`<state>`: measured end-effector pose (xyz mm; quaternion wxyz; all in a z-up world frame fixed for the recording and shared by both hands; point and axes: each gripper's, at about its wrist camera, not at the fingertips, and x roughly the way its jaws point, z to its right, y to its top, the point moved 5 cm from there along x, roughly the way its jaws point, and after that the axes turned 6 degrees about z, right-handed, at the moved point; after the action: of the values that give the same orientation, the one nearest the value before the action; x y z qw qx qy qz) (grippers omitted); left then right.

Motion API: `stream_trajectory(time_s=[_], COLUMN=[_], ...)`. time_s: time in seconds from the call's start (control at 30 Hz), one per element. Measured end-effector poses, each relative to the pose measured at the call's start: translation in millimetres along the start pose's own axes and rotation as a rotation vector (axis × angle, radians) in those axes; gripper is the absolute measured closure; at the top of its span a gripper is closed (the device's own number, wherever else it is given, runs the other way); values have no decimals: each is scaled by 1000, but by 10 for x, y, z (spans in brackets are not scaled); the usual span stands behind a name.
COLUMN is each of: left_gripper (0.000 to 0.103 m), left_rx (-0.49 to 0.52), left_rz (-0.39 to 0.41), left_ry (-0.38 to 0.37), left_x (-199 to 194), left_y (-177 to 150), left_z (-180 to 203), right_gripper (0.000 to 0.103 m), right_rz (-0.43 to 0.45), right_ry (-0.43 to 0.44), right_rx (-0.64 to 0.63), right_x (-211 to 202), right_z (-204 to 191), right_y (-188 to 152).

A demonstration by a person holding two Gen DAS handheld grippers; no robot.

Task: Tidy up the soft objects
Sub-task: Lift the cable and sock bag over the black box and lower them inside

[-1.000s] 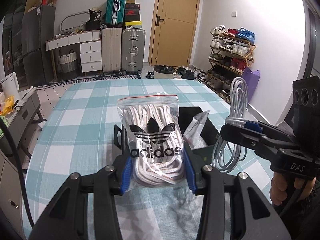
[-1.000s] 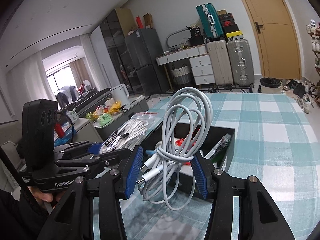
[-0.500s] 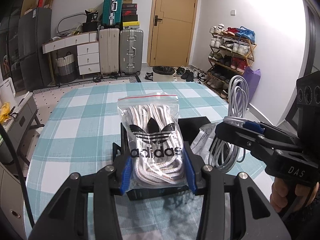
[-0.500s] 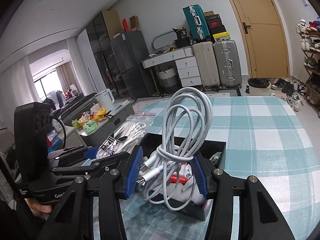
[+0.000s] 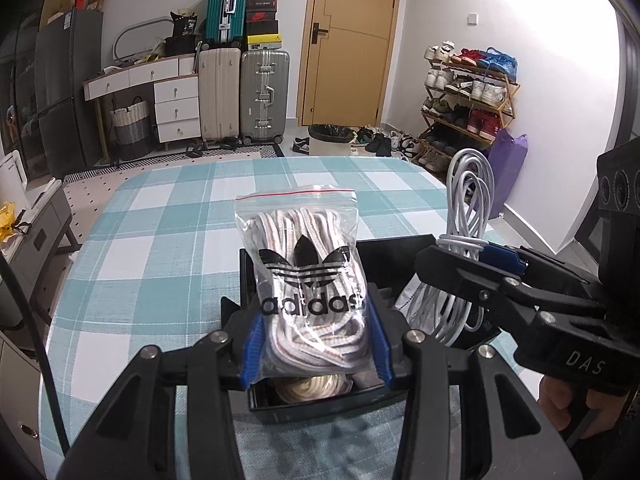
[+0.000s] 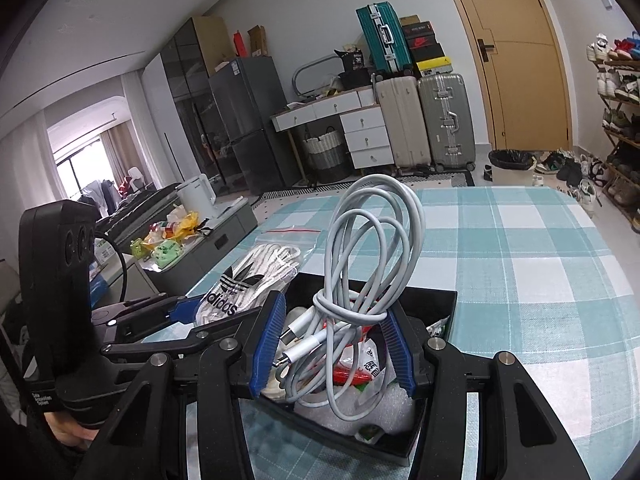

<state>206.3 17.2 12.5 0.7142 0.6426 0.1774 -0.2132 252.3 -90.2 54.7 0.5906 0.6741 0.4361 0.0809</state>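
Fingers, left gripper (image 5: 316, 344): blue pads pressed against both sides of the zip bag of laces (image 5: 310, 280), holding it upright, red seal strip at the top.
Fingers, right gripper (image 6: 332, 344): blue pads closed on the waist of the coiled white cable (image 6: 360, 280); loops rise above the pads, plugs and slack hang below.
Zip bag of laces: printed with a black logo, lower edge just over the near left part of the black box (image 5: 320, 408).
Rope coil (image 5: 308, 390): pale, lying in the box under the bag.
Black box: open-topped, on the checked tablecloth (image 5: 160, 220); near wall faces the left wrist camera, far rim visible behind the bag.
Box contents, right side (image 6: 360, 364): white packets and a red-printed wrapper beneath the hanging cable.
Coiled white cable, position: over the right half of the box, beside the bag, the two not touching.
Free room: open cloth to the left of the box and beyond its far rim up to the table's far edge; further cloth to the right in the right wrist view.
Table edges: rounded far corners; floor, suitcases (image 5: 244, 96) and shoe rack (image 5: 468, 96) beyond.
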Motion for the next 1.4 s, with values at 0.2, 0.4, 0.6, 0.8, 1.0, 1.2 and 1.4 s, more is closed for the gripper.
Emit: stream_trajectory(time_s=[0.2, 0.4, 0.6, 0.8, 1.0, 1.2, 1.4], left_gripper=[60, 60, 60, 59, 59, 59, 59], left_rx=[2, 8, 21, 53, 92, 84, 57], left_rz=[-18, -36, -46, -43, -61, -72, -95], left_ry=[1, 1, -3, 6, 3, 6, -12], left_x=[104, 180, 221, 226, 248, 238, 210], left_y=[-51, -107, -124, -142, -181, -190, -210], left_z=[-10, -3, 21, 59, 134, 134, 148], right_gripper=[54, 54, 54, 54, 54, 53, 51], right_rz=[-22, -45, -70, -87, -96, -96, -117], right_ry=[-7, 8, -12, -21, -34, -53, -52], right_rx=[25, 33, 29, 31, 18, 7, -21], right_x=[124, 196, 271, 314, 343, 345, 343], right_z=[53, 56, 101, 150, 182, 192, 202], right_y=[-44, -68, -120, -165, -178, -173, -182])
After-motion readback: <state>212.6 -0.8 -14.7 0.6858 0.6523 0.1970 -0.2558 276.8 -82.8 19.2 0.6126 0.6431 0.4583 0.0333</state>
